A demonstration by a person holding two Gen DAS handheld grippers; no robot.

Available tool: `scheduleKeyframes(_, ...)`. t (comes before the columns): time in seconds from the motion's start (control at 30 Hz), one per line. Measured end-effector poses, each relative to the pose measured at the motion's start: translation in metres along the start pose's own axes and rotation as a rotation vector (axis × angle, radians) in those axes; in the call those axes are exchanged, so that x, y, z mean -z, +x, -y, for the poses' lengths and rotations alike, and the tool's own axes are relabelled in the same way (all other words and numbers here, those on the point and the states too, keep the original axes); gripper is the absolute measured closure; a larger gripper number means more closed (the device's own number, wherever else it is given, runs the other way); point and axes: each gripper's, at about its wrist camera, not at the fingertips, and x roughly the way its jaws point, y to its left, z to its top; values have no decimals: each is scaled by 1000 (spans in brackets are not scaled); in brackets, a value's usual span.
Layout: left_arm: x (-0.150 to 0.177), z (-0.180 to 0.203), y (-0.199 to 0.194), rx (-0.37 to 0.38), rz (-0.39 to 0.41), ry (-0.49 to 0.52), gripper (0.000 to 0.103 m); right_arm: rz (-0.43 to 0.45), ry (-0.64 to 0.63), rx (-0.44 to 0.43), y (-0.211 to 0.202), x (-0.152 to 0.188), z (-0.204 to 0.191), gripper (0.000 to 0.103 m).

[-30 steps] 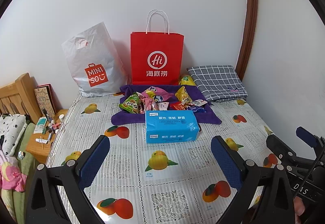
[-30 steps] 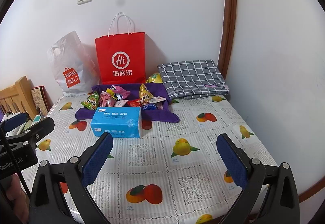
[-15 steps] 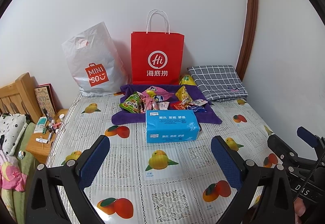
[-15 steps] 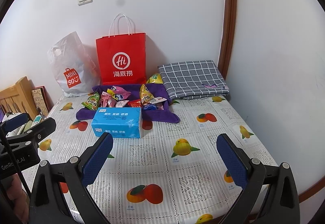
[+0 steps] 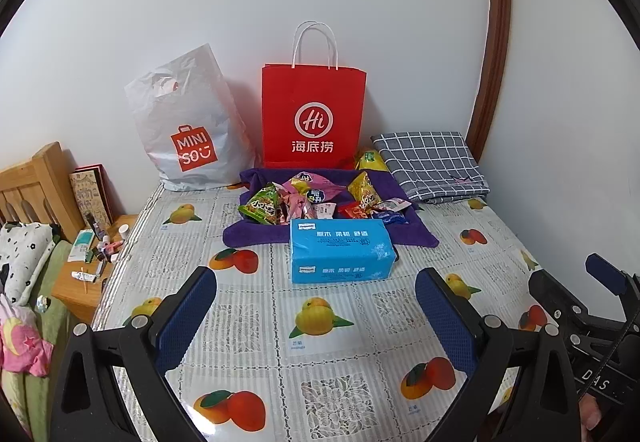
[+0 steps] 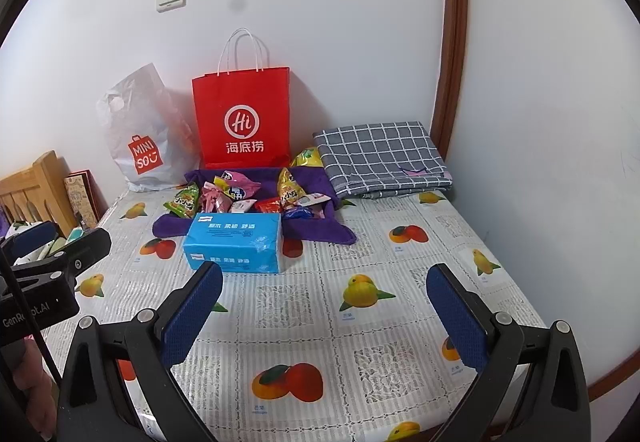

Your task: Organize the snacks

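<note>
White walls meet at a wood-trimmed corner behind a table (image 5: 328, 370) laid with a fruit-print cloth, where we hold both tools low over the near edge. Our left gripper (image 5: 316, 316) has its blue pads spread wide with nothing between them; our right gripper (image 6: 324, 316) is spread just as wide and equally empty, seen also at the right edge of the left wrist view.

A heap of snacks (image 5: 316, 197) lies far across the table on a purple towel (image 5: 256, 236): a green packet at the left, pink wrappers in the middle, yellow and red packets to the right, and one more yellow packet behind the towel, beside a folded grey checked cloth (image 5: 432, 165). Touching the towel's near edge sits a blue tissue pack (image 5: 340, 254), squarely between us and the heap. Against the far wall stand a red paper bag (image 5: 314, 113) and, to its left, a white plastic bag (image 5: 188, 121).

We judge that a heap like this fits snacks waiting to be sorted as readily as snacks gathered onto the towel, so we name no destination. Any pick here, in our view, means reaching over or around the tissue pack, taking one packet at a time, and pinching a crimped seam instead of the puffed middle, since slick film may slip or burst. Overlapping wrappers could drag neighbours along.
</note>
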Motion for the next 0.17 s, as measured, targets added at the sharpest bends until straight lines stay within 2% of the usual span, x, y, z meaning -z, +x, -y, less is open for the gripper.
scheduleKeyframes(0.17,0,-5,1,-5,6,-7,2,-2,-13,-2,4,1,-4,2)
